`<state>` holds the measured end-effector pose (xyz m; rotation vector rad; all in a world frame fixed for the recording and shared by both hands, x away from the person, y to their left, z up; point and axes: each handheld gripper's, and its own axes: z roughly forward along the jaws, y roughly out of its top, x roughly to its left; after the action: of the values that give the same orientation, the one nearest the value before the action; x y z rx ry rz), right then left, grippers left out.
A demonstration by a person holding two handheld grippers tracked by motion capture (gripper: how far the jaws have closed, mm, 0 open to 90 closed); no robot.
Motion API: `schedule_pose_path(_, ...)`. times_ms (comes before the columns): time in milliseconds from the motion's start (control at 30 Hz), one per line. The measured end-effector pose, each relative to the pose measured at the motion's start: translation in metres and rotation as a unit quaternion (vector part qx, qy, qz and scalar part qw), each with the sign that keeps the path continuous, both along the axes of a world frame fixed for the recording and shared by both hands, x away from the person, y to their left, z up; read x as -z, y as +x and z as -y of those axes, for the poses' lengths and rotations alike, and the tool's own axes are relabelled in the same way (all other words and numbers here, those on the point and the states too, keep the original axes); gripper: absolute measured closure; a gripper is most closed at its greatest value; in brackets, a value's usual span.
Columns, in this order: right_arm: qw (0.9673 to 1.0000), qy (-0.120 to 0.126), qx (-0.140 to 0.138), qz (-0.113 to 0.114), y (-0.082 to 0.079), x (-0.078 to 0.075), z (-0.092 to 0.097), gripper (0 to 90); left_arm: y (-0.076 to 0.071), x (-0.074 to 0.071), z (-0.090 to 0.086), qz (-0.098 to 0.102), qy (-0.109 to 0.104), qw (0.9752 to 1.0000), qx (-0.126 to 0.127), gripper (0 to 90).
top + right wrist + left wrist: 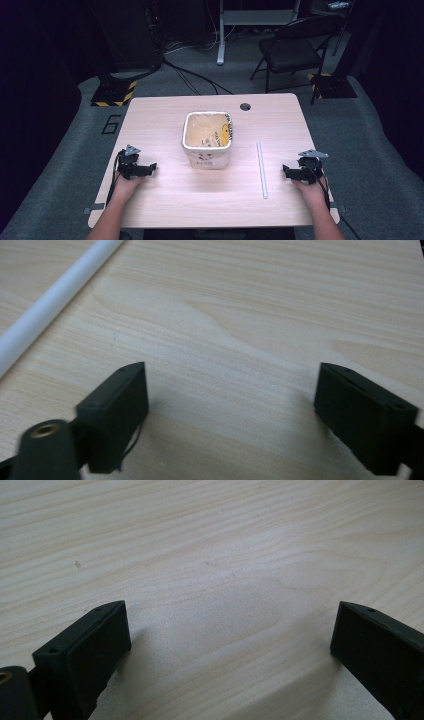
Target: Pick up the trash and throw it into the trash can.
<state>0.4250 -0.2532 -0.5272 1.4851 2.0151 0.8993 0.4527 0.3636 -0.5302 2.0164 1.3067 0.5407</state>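
A square white container (207, 139), open at the top and marked with a yellow smiley face on its right wall, stands at the centre of the light wood tabletop (165, 200). 1 white rod (261, 169) lies flat to its right, running from the middle toward the near edge. The right hand-held gripper (286, 171) rests near the right edge, just beside the rod, jaws spread apart on nothing. The left hand-held gripper (152, 167) rests near the left edge, jaws likewise apart.
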Motion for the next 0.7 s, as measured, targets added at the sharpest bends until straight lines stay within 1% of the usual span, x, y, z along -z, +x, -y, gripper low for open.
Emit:
schedule_pose_path(100, 1.0000, 0.002, 0.000, 0.003, -0.0019, -0.0004, 0.0008, 19.8, -0.0001, 0.0000, 0.0001, 0.000, 0.000, 1.0000, -0.001, 2.1)
schedule_pose_path(133, 1.0000, 0.002, 0.003, 0.008, -0.0032, -0.0007, 0.0017, 25.2, -0.0001, -0.0001, 0.0002, -0.001, 0.000, 1.0000, -0.001, 2.1)
schedule_pose_path(167, 1.0000, 0.002, 0.003, 0.008, -0.0032, -0.0007, 0.0017, 25.2, -0.0001, -0.0001, 0.0002, -0.001, 0.000, 1.0000, -0.001, 2.1)
schedule_pose_path(233, 0.9999, 0.003, 0.009, 0.011, -0.0047, -0.0016, 0.0026, 32.7, 0.0000, 0.0000, 0.0003, 0.000, 0.000, 1.0000, 0.000, 2.1)
schedule_pose_path(267, 0.9999, 0.003, 0.009, 0.011, -0.0047, -0.0016, 0.0026, 32.7, 0.0000, 0.0000, 0.0003, 0.000, 0.000, 1.0000, 0.000, 2.1)
schedule_pose_path(333, 0.9999, 0.002, 0.014, 0.008, -0.0056, -0.0032, 0.0033, 39.6, 0.0000, 0.0000, 0.0003, 0.000, 0.000, 1.0000, 0.000, 2.1)
schedule_pose_path(367, 0.9998, 0.003, 0.016, 0.007, -0.0056, -0.0036, 0.0032, 41.4, 0.0000, -0.0001, 0.0003, 0.000, 0.000, 1.0000, 0.000, 2.1)
schedule_pose_path(533, 0.9998, 0.002, 0.019, 0.005, -0.0054, -0.0047, 0.0013, 43.6, 0.0000, 0.0000, 0.0003, 0.000, 0.000, 1.0000, 0.000, 2.1)
schedule_pose_path(567, 0.9998, -0.001, 0.018, 0.008, -0.0056, -0.0059, -0.0003, 43.9, 0.0000, -0.0001, 0.0003, 0.000, 0.000, 1.0000, 0.000, 2.1)
schedule_pose_path(700, 0.9998, 0.003, 0.015, 0.014, -0.0064, -0.0099, -0.0031, 44.8, 0.0000, -0.0001, 0.0003, 0.000, 0.000, 1.0000, 0.000, 2.1)
